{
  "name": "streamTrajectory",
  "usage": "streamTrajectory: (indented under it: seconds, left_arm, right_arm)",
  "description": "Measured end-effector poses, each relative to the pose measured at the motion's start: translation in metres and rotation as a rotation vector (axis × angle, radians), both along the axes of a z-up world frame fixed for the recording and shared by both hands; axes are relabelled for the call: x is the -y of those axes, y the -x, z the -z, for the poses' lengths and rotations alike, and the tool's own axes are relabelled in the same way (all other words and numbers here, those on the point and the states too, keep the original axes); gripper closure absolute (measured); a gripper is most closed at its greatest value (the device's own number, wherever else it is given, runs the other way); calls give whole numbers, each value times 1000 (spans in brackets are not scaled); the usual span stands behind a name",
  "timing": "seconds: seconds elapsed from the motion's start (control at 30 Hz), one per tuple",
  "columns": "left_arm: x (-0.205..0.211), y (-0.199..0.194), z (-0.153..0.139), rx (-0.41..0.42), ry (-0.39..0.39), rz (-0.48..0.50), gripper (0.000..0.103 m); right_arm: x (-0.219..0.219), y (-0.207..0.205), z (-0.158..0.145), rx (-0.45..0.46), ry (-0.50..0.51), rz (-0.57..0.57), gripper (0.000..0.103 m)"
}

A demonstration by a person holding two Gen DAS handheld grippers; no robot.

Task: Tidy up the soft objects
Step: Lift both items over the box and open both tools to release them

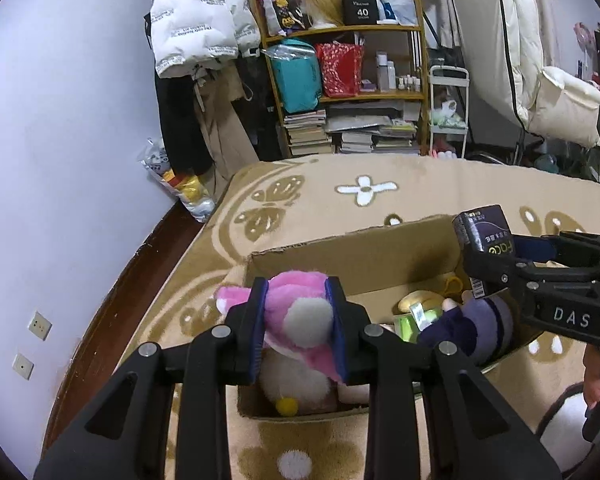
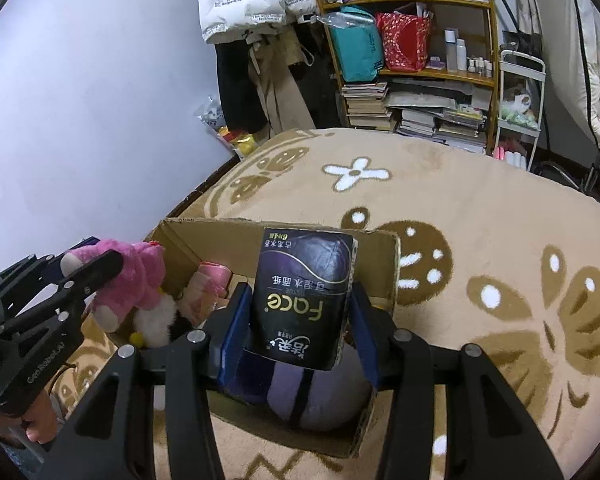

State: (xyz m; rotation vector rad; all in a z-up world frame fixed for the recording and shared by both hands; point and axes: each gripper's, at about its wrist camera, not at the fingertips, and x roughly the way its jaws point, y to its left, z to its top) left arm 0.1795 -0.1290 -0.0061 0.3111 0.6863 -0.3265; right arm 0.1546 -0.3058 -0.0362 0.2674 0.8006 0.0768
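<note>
My left gripper (image 1: 298, 312) is shut on a pink and white plush toy (image 1: 300, 320) and holds it over the left end of an open cardboard box (image 1: 352, 256) on the patterned blanket. My right gripper (image 2: 300, 316) is shut on a dark tissue pack (image 2: 304, 296) marked "Face", held over the right end of the box (image 2: 384, 268). The pack also shows in the left wrist view (image 1: 486, 232), and the plush toy in the right wrist view (image 2: 136, 276). Inside the box lie a purple plush (image 2: 320, 396), a green packet (image 1: 416, 318) and other soft items.
The beige blanket with butterfly and flower pattern (image 2: 460, 208) covers the bed around the box. A wooden shelf with bags and books (image 1: 352, 80), hanging jackets (image 1: 200, 20) and a white trolley (image 1: 448, 108) stand behind. The wall (image 1: 60, 120) is at left.
</note>
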Motion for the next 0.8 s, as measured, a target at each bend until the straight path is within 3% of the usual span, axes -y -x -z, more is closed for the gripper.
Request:
streamTrajectory:
  seconds: [0.27,0.37,0.43,0.5,0.57,0.6,0.63,0.8]
  left_arm:
    - [2,-6,13,-18,-22,-5,73]
    - [4,-5,12,-11,-37,-10,67]
    - [3,-5,10,-1,-42,-21,51]
    - [-1,-3,6,12,-36,-32,43]
    - [-6,-1,-1,2,-17,-42,38]
    - [-8,1,-4,-1,-8,-44,31]
    - [-10,3,-7,1,-2,-46,23]
    - [-22,24,-29,59,-14,-74,10]
  right_arm:
    - [-9,-7,12,-26,45,-9,50]
    - [-9,-8,13,-31,42,-9,47]
    - [-9,-7,11,-26,39,-3,37]
    - [-9,-4,8,-20,37,0,34]
    - [-7,1,5,-18,37,12,21]
    - [-6,4,4,-18,34,20,13]
    - [-3,9,2,-9,19,33,11]
    - [7,33,-13,26,-7,90,1]
